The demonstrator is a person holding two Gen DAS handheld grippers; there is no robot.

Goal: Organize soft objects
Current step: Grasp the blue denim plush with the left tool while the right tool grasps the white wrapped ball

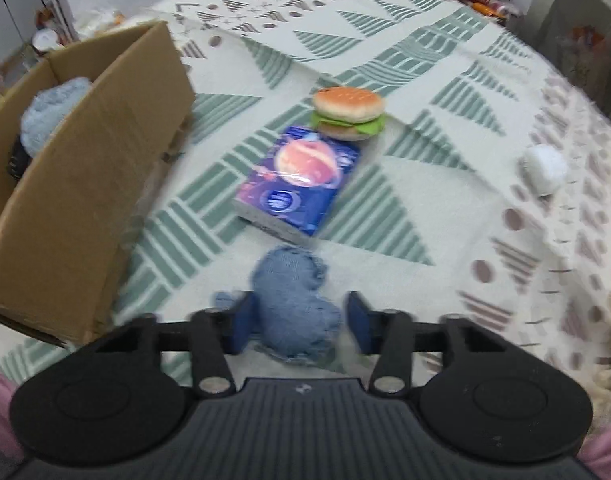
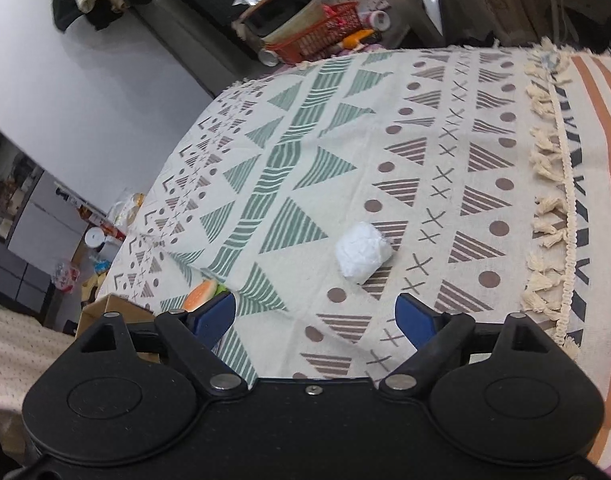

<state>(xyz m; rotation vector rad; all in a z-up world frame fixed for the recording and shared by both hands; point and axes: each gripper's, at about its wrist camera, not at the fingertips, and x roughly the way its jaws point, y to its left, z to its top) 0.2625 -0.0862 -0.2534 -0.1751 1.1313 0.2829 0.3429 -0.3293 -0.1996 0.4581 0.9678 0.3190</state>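
Biggest thing is the cloth (image 1: 445, 208), a cream spread with green striped triangles and brown dots, covering the whole surface; the right wrist view shows its tasselled edge lying over an orange-striped fabric (image 2: 609, 184).

Next, the box (image 1: 89, 184), brown cardboard, at the left of the left wrist view. Its near corner is cut off by the gripper body, and the inside is mostly hidden by the wall. Only a pale blue fluffy lump (image 1: 53, 116) pokes up inside it (can't tell what it is), with something dark beside it.

Right of the box, in the middle of the cloth, lies a blue pack (image 1: 301, 180) with a pink planet print; text is too blurry to read. A plush burger (image 1: 349, 114) touches its far end. In the right wrist view only an orange sliver of the burger shows behind a finger.

The denim toy (image 1: 295, 304) sits between the left gripper (image 1: 301, 322) fingers. The jaws are fairly narrow around it, one finger looks touching, the other has a small gap. The whole frame is smeared.

The white wad (image 2: 363, 252) sits alone, well apart from the rest, just ahead of the right gripper (image 2: 317, 314), whose jaws are spread wide and empty.
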